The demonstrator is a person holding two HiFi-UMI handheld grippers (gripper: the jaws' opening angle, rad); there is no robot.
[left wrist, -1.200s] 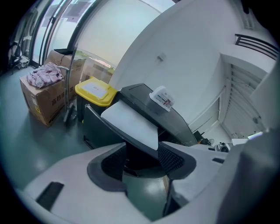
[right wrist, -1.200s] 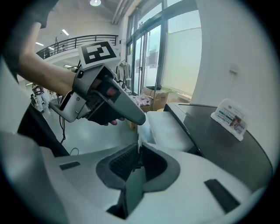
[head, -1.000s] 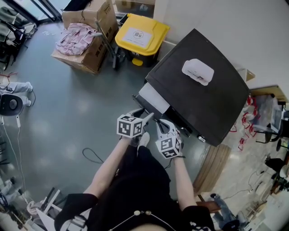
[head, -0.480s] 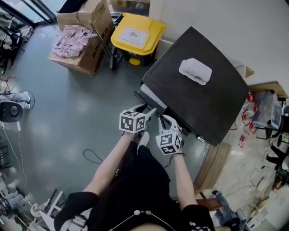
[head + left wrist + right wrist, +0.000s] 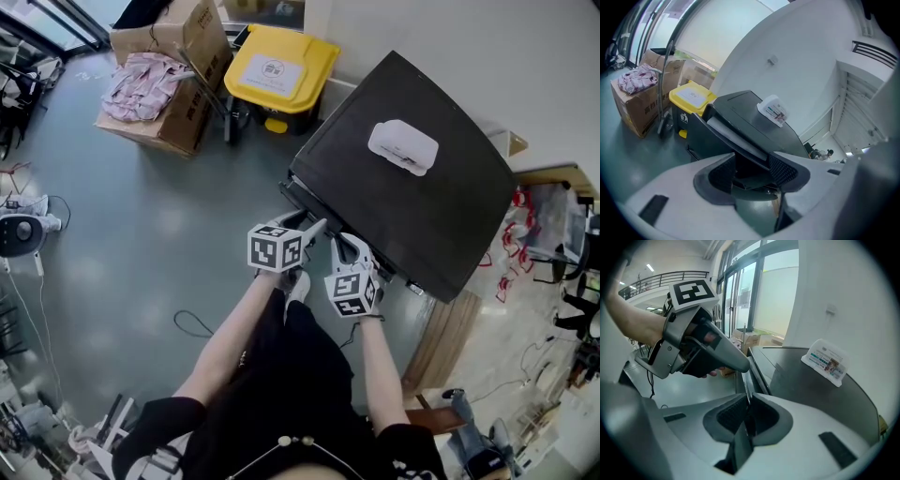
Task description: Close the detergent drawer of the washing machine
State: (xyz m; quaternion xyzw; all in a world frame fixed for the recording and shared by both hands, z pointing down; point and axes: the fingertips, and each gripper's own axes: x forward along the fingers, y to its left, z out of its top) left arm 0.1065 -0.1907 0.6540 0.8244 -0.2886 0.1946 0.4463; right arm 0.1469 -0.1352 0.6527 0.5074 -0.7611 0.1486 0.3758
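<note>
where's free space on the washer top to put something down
Washer top is bare all around the white packet, widest between it and the front edge. Crowded at the drawer, by the left gripper and right gripper.

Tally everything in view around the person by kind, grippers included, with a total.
Washing machine: 1
White packet on its top: 1
Yellow-lidded bin: 1
Cardboard boxes: 2
Left gripper, right gripper: 2
Total: 7

Grey floor [image 5: 141, 216] noted. At far left a cardboard box [image 5: 178, 127] holds pink cloth [image 5: 142, 84]; a yellow-lidded bin [image 5: 277, 70] stands just right of it. A white packet [image 5: 403, 147] lies further right. A black cable [image 5: 192, 323] loops on the near floor.
</note>
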